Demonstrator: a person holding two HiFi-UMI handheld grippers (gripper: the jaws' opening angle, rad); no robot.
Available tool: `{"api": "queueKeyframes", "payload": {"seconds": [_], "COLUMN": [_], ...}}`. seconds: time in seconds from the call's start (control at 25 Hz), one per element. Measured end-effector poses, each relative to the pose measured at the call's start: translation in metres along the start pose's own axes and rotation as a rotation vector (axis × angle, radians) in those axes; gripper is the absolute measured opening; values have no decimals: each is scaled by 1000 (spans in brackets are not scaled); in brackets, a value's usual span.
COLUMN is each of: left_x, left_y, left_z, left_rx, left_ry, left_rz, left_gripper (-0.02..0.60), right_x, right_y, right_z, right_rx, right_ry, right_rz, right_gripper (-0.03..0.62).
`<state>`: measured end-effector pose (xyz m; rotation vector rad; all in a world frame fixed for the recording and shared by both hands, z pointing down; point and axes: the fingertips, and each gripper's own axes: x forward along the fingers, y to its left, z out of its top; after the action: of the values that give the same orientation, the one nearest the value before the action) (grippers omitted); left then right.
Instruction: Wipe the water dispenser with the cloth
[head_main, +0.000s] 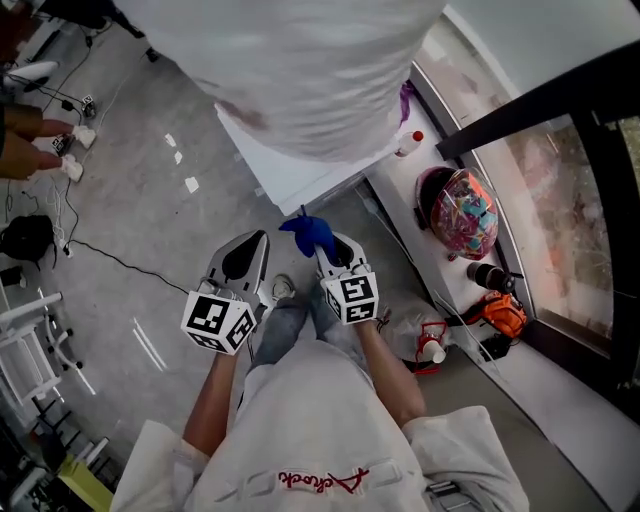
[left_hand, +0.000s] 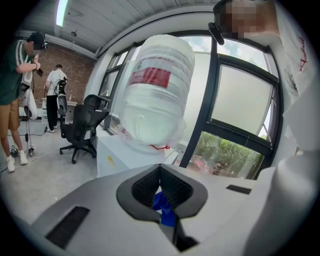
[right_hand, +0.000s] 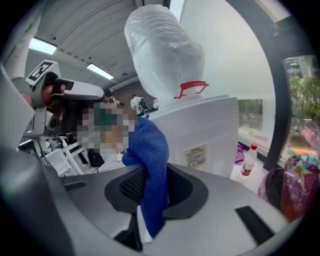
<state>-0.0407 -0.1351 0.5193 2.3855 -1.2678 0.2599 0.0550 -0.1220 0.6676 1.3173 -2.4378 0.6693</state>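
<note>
Blue cloth (right_hand: 151, 150): fuzzy, lengthwise along jaws, tip toward water dispenser (right_hand: 200, 135)
Right gripper (right_hand: 150, 172): clamped on cloth
Left gripper (left_hand: 160, 167): jaws together

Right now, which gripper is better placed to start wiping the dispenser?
Right, probably. The right gripper is shut on the blue cloth, facing the water dispenser. The left gripper looks shut, no cloth at its tip.

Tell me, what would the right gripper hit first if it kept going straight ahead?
Most likely the white body of the water dispenser, just below its upturned bottle. The right gripper, shut on the blue cloth, points straight at it; how far off is hard to judge.
</note>
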Motion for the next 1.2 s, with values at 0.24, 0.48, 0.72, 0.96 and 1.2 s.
{"api": "queueKeyframes", "payload": {"seconds": [0.24, 0.48, 0.72, 0.96, 1.2], "left_x": [-23, -32, -12, 17, 30], "left_y": [20, 30, 20, 6, -1], "left_z": [-5, -9, -6, -1, -1], "left_rx": [-17, -26, -19, -8, -6], "left_ry": [-5, 2, 12, 25, 41], "left_rz": [55, 79, 39, -8, -25], "left_gripper": [9, 11, 9, 9, 11], "right_x": [26, 40, 38, 24, 11], "right_y": [39, 23, -30, -125, -202], "right_z": [-4, 8, 19, 42, 59], "right_rx": [-26, -30, -16, 26, 46], "right_ry": [22, 9, -11, -59, -93], "right_rz": [86, 60, -32, -194, -321], "right_gripper": [92, 92, 92, 92, 92]}}
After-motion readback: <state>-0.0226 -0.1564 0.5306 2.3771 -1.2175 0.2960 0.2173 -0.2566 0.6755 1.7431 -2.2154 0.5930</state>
